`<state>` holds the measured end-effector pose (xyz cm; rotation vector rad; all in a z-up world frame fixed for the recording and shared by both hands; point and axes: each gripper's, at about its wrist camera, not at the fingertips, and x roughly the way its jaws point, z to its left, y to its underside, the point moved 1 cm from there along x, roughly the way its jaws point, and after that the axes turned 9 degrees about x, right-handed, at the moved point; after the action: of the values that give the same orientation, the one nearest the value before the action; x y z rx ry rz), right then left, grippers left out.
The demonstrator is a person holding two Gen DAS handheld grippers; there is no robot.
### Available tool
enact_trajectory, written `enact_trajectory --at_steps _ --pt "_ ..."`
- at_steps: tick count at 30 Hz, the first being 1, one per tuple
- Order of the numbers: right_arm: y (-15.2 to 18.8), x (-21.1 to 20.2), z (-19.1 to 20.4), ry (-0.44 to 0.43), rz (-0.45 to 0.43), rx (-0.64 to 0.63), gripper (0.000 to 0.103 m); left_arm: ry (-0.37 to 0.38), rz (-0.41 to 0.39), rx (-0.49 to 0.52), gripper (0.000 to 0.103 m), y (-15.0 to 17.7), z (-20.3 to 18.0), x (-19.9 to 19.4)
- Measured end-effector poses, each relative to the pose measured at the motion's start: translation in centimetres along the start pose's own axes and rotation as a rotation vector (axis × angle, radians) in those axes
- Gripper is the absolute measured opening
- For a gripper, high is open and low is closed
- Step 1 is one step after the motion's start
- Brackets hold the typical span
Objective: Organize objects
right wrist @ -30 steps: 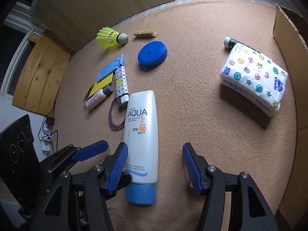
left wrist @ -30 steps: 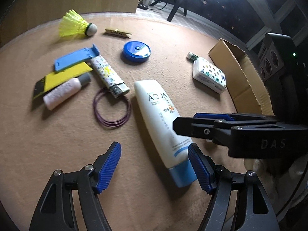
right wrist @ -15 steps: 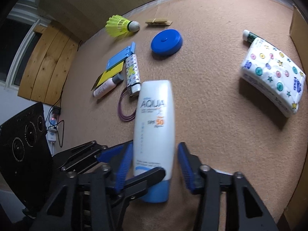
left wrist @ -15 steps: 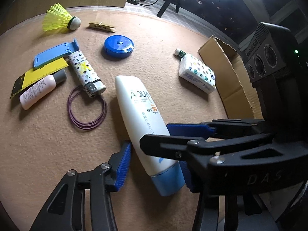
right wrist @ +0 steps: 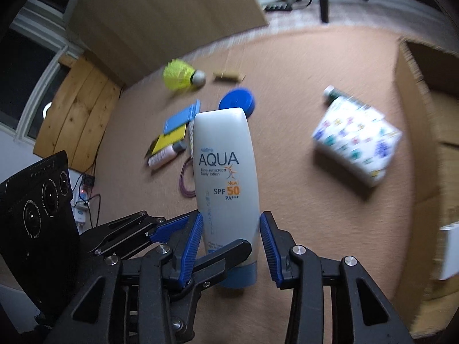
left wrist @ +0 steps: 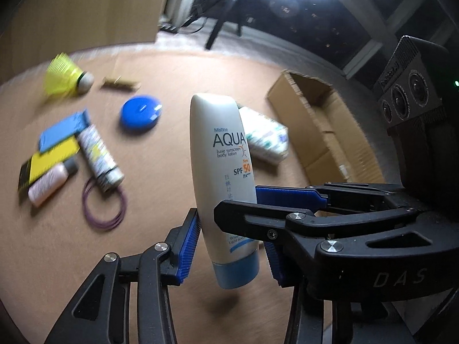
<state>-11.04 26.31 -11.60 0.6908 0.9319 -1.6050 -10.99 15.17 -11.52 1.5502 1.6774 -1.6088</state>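
Observation:
The white AQUA sunscreen tube (left wrist: 222,169) with a blue cap is lifted off the tan mat, cap end down; it also shows in the right wrist view (right wrist: 225,177). My left gripper (left wrist: 229,246) and my right gripper (right wrist: 231,246) are both shut on its lower end, crossing each other. On the mat lie a yellow shuttlecock (left wrist: 64,78), a clothespin (left wrist: 119,83), a blue round case (left wrist: 140,111), a blue clip (left wrist: 63,133), a yellow card (left wrist: 51,160), a pink bottle (left wrist: 50,186), a patterned lighter (left wrist: 99,156), purple bands (left wrist: 103,209) and a tissue pack (right wrist: 357,140).
An open cardboard box (left wrist: 324,132) stands at the right of the mat; it also shows in the right wrist view (right wrist: 427,114). A small white-capped tube (right wrist: 332,93) lies behind the tissue pack. Wooden boards (right wrist: 160,20) stand at the back.
Both grippers closed on the tube's lower end and raised it off the mat, from lying flat to nearly upright. The other objects stayed where they were.

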Motion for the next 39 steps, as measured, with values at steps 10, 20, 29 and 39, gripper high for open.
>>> enact_trajectory --at_steps 10,20,29,39 --pt "-0.7 -7.1 -4.8 0.059 -0.125 0.044 0.038 0.053 -0.038 0.124 0.046 -4.4 -8.0 1.7" --pt "-0.6 -12.2 -11.2 0.098 -0.203 0.144 0.038 0.124 -0.039 0.206 0.047 -7.5 -15.9 5.5" --pt "-0.3 -14.4 -14.8 0.149 -0.235 0.176 0.038 0.151 -0.019 0.252 0.047 -8.4 -20.8 7.9" --pt "0.3 -14.6 -16.6 0.156 -0.234 0.205 0.039 0.168 0.013 0.259 0.048 -8.3 -22.1 9.3"
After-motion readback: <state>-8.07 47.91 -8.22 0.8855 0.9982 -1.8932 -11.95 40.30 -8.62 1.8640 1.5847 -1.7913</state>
